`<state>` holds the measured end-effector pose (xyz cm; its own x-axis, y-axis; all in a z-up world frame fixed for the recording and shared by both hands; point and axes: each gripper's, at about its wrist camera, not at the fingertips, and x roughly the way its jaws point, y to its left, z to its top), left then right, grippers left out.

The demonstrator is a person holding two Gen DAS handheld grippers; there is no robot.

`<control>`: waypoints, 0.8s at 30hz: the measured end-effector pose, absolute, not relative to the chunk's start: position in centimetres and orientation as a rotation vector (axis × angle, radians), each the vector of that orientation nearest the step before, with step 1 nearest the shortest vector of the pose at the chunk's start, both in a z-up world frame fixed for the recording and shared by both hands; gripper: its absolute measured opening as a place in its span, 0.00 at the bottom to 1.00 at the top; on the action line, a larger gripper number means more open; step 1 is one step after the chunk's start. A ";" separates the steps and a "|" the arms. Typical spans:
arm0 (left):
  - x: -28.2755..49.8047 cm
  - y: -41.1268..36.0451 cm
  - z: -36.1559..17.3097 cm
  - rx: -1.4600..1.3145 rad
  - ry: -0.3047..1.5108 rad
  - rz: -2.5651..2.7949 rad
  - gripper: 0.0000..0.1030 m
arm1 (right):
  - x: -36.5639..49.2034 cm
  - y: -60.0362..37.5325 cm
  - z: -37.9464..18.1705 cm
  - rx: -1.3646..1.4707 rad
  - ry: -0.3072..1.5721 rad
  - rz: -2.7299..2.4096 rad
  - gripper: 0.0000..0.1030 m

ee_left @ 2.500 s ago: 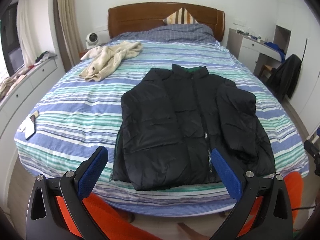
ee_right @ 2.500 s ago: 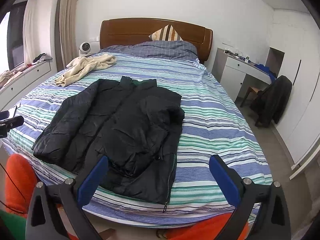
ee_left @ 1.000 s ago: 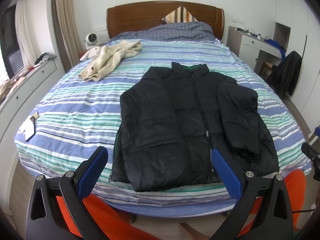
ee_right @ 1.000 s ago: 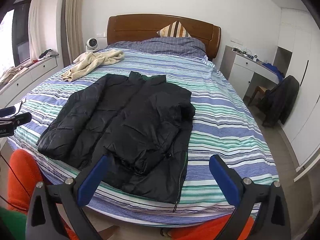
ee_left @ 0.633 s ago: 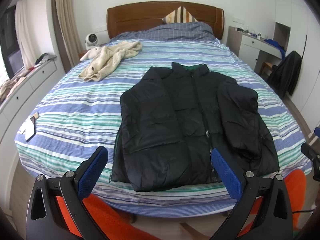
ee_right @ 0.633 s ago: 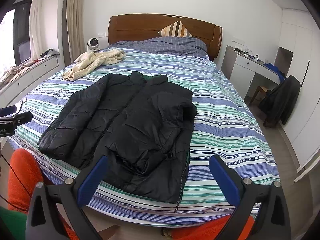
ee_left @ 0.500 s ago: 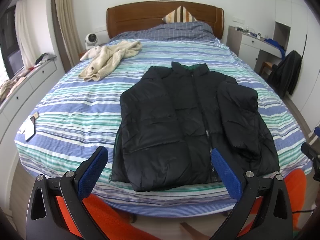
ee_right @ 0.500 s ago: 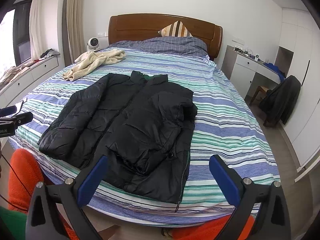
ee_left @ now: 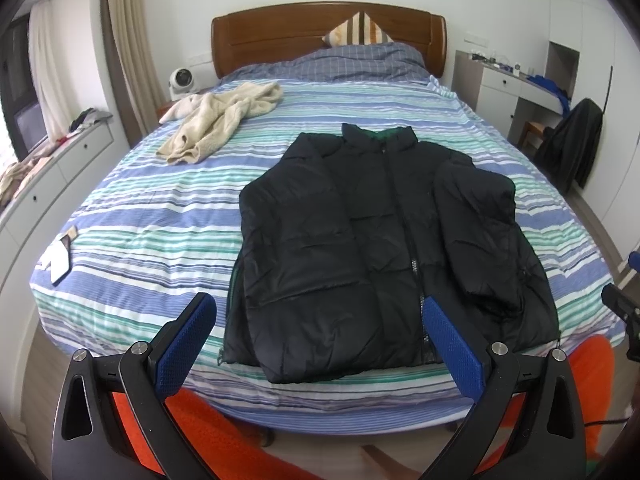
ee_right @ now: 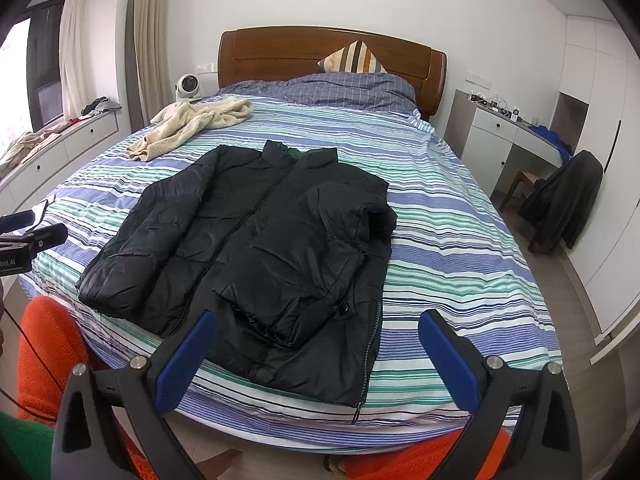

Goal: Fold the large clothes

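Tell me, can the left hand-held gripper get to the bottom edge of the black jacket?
Probably yes. The left hand-held gripper is open and hangs in front of the black jacket, whose hem lies near the foot of the bed with nothing in between.

We're in a home bedroom, no doubt about it. Straight ahead of the left gripper stretches a wide bed under a blue, green and white striped sheet, ending in a wooden headboard far ahead with a striped cushion propped against it. A black puffer jacket lies flat just beyond the fingers, and a cream fleece garment sits crumpled further off to the left. A small white fan stands beside the headboard, curtains hang along the left wall, and far right of the right gripper there's a white desk and a chair draped with a dark coat.
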<state>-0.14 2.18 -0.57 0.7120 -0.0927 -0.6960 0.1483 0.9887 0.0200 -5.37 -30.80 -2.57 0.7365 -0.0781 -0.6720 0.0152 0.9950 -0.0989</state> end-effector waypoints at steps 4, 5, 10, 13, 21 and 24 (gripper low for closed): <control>-0.3 2.2 -0.6 0.079 0.764 -0.133 1.00 | -5.4 -30.8 -2.6 -0.089 0.739 -0.050 1.00; -0.3 2.2 -0.6 0.079 0.763 -0.133 1.00 | -5.4 -30.8 -2.6 -0.090 0.740 -0.051 1.00; -0.3 2.2 -0.6 0.078 0.765 -0.129 1.00 | -5.4 -30.6 -2.6 -0.091 0.738 -0.049 1.00; -0.4 2.3 -0.5 0.079 0.764 -0.128 1.00 | -5.4 -30.5 -2.8 -0.090 0.741 -0.047 1.00; -0.6 2.8 -0.1 0.087 0.740 -0.110 1.00 | -5.3 -30.8 -2.5 -0.137 0.715 -0.046 1.00; -0.5 3.5 -0.1 0.074 0.737 -0.092 1.00 | -4.5 -31.1 -2.6 -0.239 0.670 -0.067 1.00</control>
